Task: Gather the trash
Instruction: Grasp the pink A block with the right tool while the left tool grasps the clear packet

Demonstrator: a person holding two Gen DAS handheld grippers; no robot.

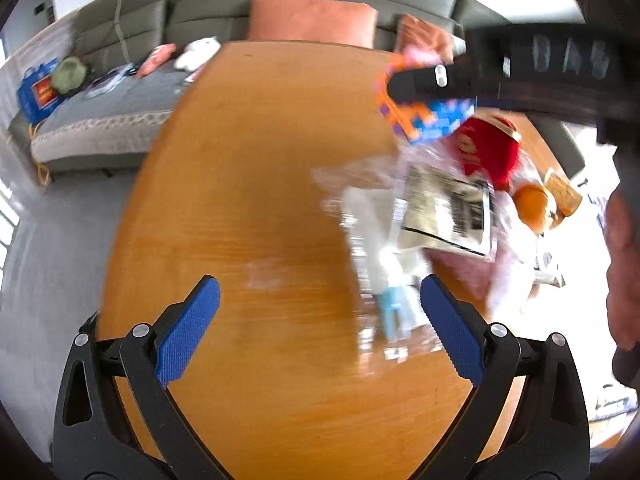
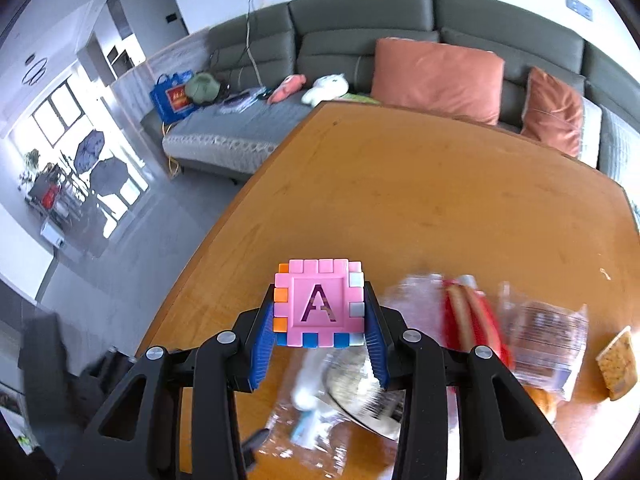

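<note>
My right gripper (image 2: pixel 320 308) is shut on a pink toy cube (image 2: pixel 320 300) marked with the letter A, held above the wooden table (image 2: pixel 440 200). In the left wrist view the same cube (image 1: pixel 424 116) hangs at the upper right under a black finger (image 1: pixel 420 82) of that gripper. My left gripper (image 1: pixel 320 320) stands open over the table, nothing between its blue pads. Just right of it lie crumpled clear wrappers (image 1: pixel 372 240), a black-and-white packet (image 1: pixel 448 208) and a red packet (image 1: pixel 488 148). Below the cube the wrappers (image 2: pixel 320 412) show blurred.
An orange (image 1: pixel 532 204) and a cracker (image 1: pixel 564 192) lie beyond the pile. A grey sofa (image 2: pixel 360 20) with orange cushions (image 2: pixel 436 76), soft toys and a blue bag runs behind the table's far edge. A person's arm (image 1: pixel 624 260) shows at the right.
</note>
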